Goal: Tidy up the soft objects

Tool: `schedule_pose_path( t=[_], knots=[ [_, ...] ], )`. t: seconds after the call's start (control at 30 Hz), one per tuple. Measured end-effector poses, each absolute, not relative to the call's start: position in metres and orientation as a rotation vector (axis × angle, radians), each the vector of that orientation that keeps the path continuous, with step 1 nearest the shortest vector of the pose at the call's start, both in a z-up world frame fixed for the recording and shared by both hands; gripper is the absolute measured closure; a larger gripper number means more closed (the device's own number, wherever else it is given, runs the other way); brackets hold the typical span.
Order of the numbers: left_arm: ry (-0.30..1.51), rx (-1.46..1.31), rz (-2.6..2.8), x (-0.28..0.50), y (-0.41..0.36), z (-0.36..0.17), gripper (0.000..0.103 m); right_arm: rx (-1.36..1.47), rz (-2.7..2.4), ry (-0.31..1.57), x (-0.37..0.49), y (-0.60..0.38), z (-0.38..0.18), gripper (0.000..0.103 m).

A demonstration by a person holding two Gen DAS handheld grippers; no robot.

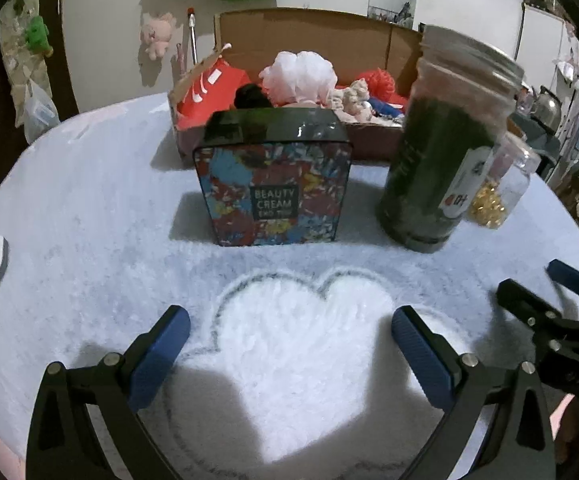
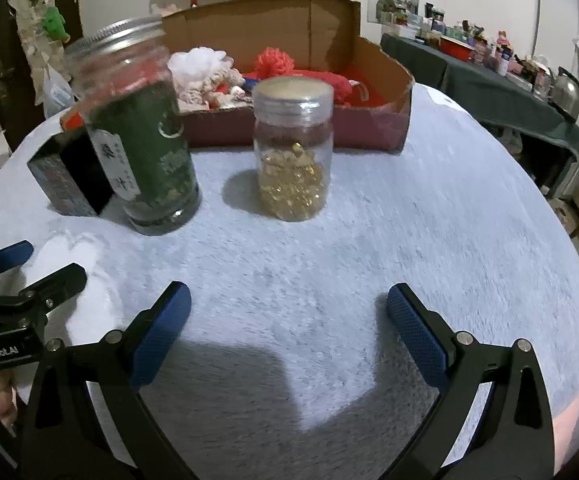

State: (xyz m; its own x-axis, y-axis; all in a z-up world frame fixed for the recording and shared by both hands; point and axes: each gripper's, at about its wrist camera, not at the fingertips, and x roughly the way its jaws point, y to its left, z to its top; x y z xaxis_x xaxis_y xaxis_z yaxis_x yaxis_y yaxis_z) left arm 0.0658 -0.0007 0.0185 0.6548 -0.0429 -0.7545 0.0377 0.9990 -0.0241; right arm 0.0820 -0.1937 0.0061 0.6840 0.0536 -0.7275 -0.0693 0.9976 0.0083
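Observation:
An open cardboard box (image 1: 289,26) (image 2: 373,60) stands at the back of the fluffy pale-blue cloth (image 1: 89,208) (image 2: 429,220). Soft things lie in it: a white mesh pouf (image 1: 299,74) (image 2: 195,60), a red pompom (image 1: 377,80) (image 2: 273,60), a small plush (image 1: 353,98) and a red pouch (image 1: 213,84). My left gripper (image 1: 289,344) hovers open low over the cloud print, holding nothing. My right gripper (image 2: 289,320) is open over bare cloth, holding nothing. Each gripper shows at the edge of the other's view.
A patterned tin (image 1: 273,192) (image 2: 69,184) marked Beauty Cream, a tall green jar (image 1: 441,152) (image 2: 141,140) and a small clear jar of golden capsules (image 1: 497,188) (image 2: 291,152) stand in front of the box. A cluttered dark table (image 2: 489,84) lies to the right.

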Motion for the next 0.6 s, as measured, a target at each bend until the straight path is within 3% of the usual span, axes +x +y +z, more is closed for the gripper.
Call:
schedule_pose_path(
  t=[0.6],
  knots=[
    [0.836, -0.002, -0.013, 0.0643, -0.0034, 0.0160, 0.000, -0.028, 0.058, 0.813, 0.0832, -0.1957, 0.0010, 0.002]
  ],
)
